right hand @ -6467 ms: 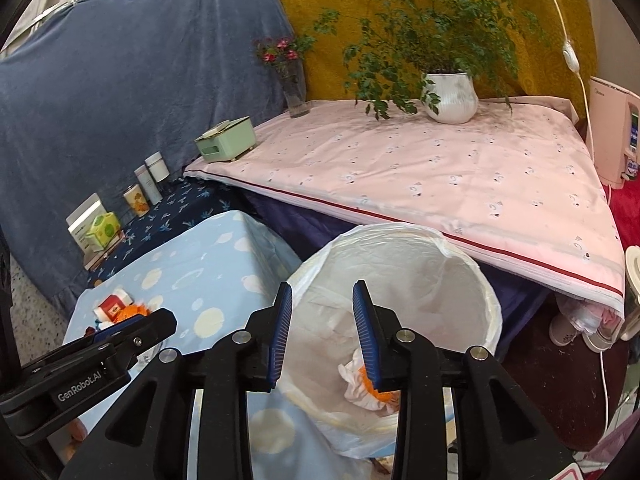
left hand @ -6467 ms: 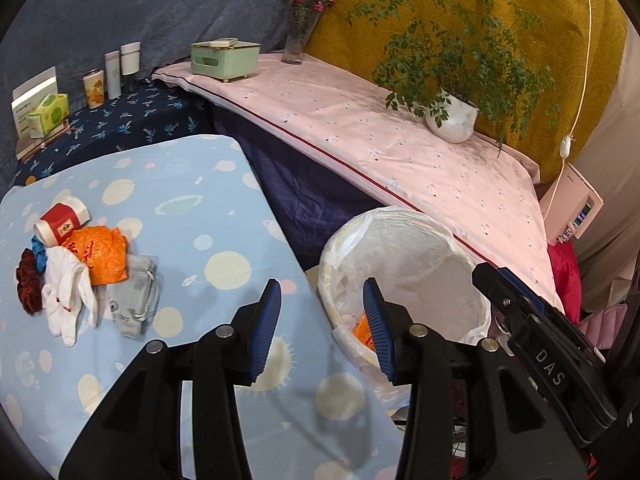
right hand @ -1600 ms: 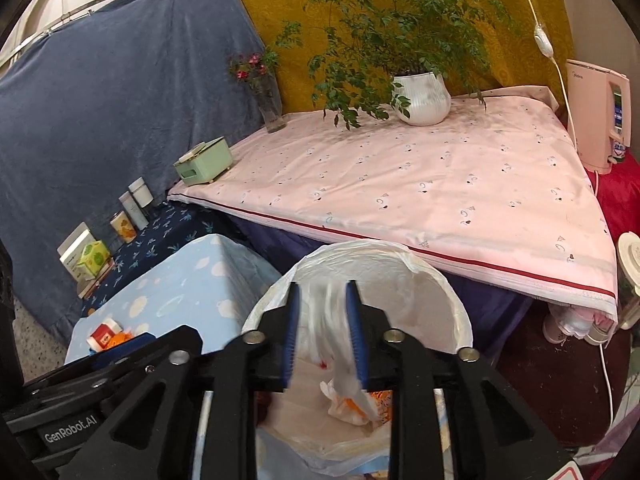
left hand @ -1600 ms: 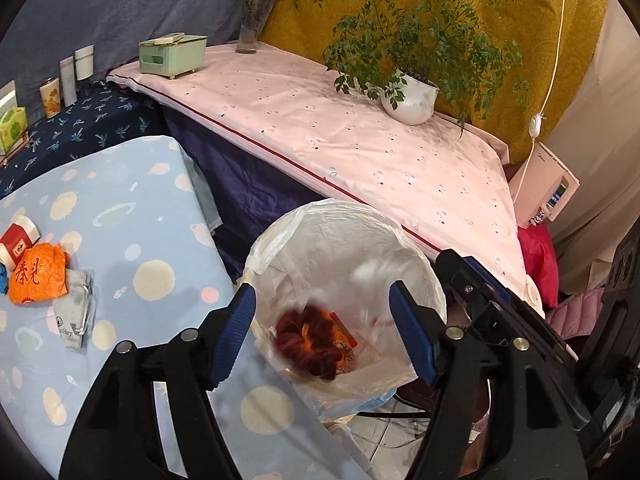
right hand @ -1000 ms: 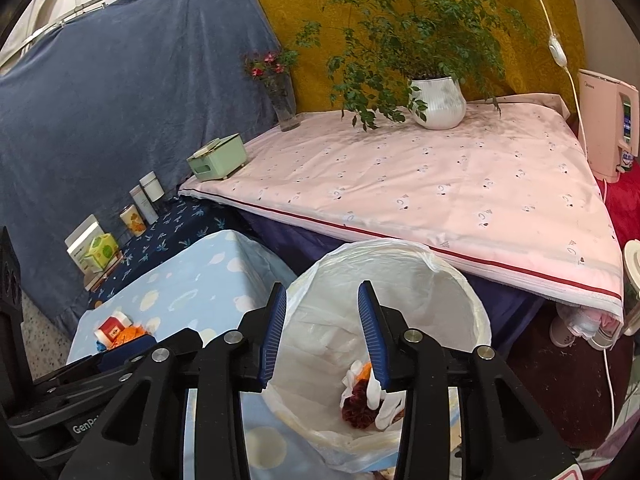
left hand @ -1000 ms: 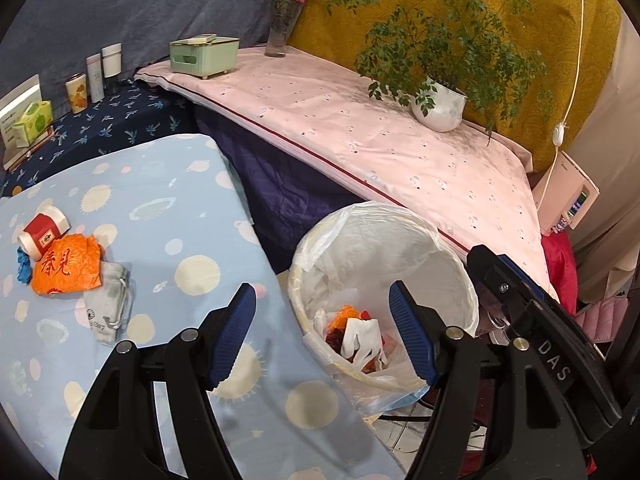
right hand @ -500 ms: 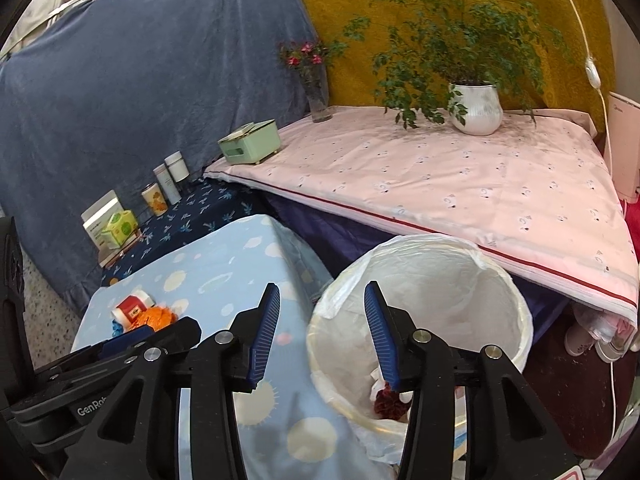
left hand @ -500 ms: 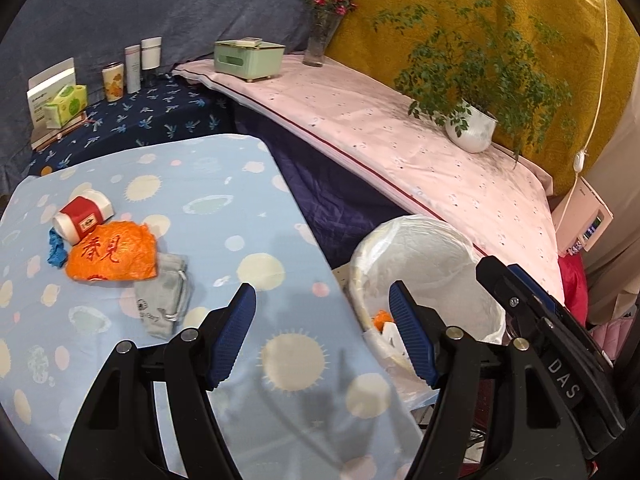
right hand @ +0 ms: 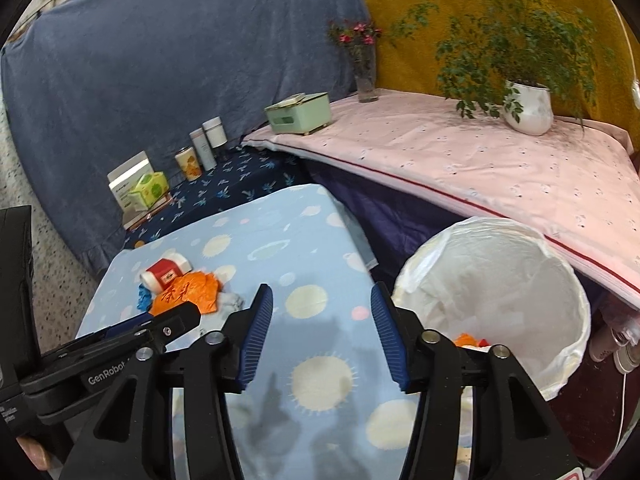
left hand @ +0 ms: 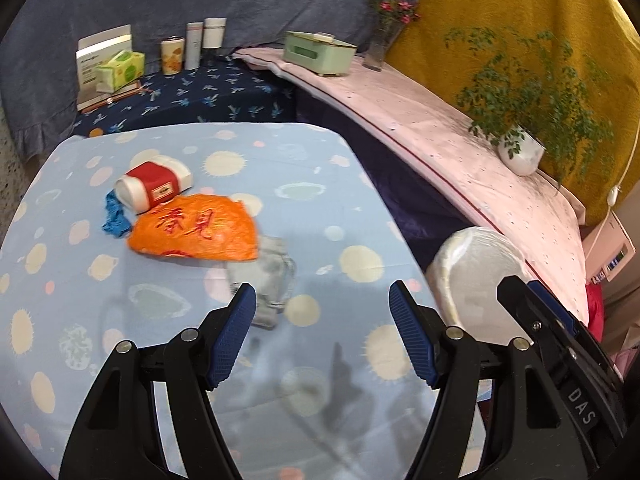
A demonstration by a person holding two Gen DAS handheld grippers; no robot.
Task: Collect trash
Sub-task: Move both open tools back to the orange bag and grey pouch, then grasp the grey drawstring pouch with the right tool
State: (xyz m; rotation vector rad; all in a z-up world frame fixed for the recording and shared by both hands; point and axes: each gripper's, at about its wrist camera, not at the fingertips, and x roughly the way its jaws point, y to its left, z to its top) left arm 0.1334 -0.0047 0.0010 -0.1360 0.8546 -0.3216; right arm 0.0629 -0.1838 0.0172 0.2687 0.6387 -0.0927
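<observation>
- Left gripper (left hand: pixel 322 330): jaws wide apart, nothing held. It has swung off the bin (left hand: pixel 472 276) and back over the table (left hand: pixel 280 160). A second ago it was aimed into the bin.
- Right gripper (right hand: pixel 322 334): also open and empty, hovering over the near table edge with the bin to its right. It let go of the white glove about a second back.
- Change: the dark red scrunchie and the white glove are gone from the table pile and now lie in the bin. From the right wrist view only a bit of orange and red (right hand: pixel 470 340) shows at the bottom.
- Meaning: that drop cycle is done. Both grippers are free, and I judge the next pick is under way. The grey cloth (left hand: pixel 268 276) is nearest the left fingers.
- Left on the table, all left of centre:
  - 1 grey cloth, near side of the pile.
  - 1 orange bag (left hand: pixel 196 234), overlapping the cloth's far-left edge.
  - 1 red-and-white cup (left hand: pixel 154 186), on its side, touching the bag's far edge.
  - 1 blue scrap (left hand: pixel 114 220), left of the bag and partly under the cup.
- Count: 4 pieces to go, 1 bin, 2 grippers.
- Bin sits off the table's right edge, below the pink-covered bench (right hand: pixel 480 160).
</observation>
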